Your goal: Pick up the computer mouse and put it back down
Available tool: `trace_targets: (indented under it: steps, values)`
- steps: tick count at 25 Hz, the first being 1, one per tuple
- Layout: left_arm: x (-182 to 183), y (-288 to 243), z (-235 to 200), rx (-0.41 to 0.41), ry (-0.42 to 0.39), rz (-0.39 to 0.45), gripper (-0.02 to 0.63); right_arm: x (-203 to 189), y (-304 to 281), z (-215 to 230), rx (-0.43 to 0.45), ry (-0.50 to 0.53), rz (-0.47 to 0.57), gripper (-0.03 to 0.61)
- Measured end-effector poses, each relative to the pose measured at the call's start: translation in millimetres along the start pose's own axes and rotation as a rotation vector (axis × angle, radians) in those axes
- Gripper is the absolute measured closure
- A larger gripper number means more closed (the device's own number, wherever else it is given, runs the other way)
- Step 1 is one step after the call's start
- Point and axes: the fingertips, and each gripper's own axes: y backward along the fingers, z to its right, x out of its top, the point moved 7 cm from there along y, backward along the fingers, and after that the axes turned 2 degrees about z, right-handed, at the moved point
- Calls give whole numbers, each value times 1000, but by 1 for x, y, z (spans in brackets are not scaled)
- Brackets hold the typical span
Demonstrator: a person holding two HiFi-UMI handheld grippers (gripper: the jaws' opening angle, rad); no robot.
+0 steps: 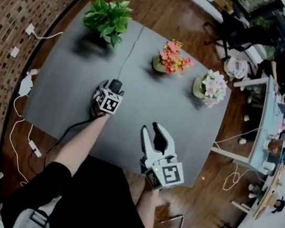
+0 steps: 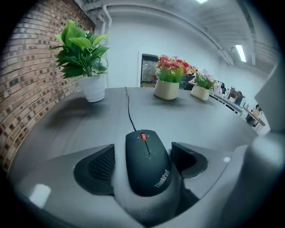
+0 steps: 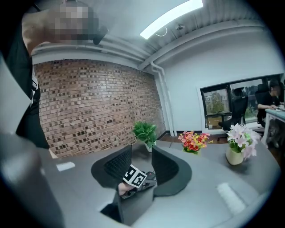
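Note:
A black wired computer mouse (image 2: 148,162) with a red scroll wheel lies on the grey table (image 1: 75,69), its cable (image 1: 130,50) running toward the far edge. My left gripper (image 2: 142,151) reaches down over it with one black pad on each side. A narrow gap shows at both pads, so the jaws stand open around the mouse. In the head view the mouse (image 1: 116,84) peeks out just beyond the left gripper (image 1: 112,88). My right gripper (image 1: 153,133) hovers open and empty near the table's front edge. In its own view the right gripper (image 3: 141,153) points toward the left one.
A green potted plant (image 1: 109,20) stands at the table's far left, a pot of red flowers (image 1: 172,58) at the far middle, and a pot of pale pink flowers (image 1: 211,86) at the far right. A brick wall runs along the left. Desks with seated people lie to the right.

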Motion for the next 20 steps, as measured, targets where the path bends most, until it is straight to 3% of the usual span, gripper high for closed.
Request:
trace_targets:
  steps: [2, 5, 6, 8, 10, 12, 14, 17, 20]
  values:
    - [-2, 0, 1, -5, -9, 3, 218, -1, 3, 0, 1, 0, 8, 463]
    - [-1, 3, -3, -25, -28, -32, 330, 0, 6, -4, 18, 6, 31, 463]
    - [0, 5, -6, -39, -27, -51, 330, 1, 6, -5, 25, 5, 40, 463]
    - [3, 12, -14, -68, 11, -78, 330, 4, 9, -7, 34, 0, 57, 463]
    - [9, 31, -17, -127, 110, -60, 331, 9, 13, -7, 41, -3, 74, 463]
    - [24, 64, -11, -267, 269, 25, 330, 13, 19, -5, 49, -7, 98, 463]
    - [51, 111, 1, -422, 381, 163, 331, 18, 28, -1, 58, -20, 125, 463]
    - [76, 189, 10, -544, 397, 320, 330, 30, 33, 4, 89, -49, 177, 463]
    - [76, 259, 14, -645, 456, 443, 330, 32, 40, 6, 138, -69, 224, 463]
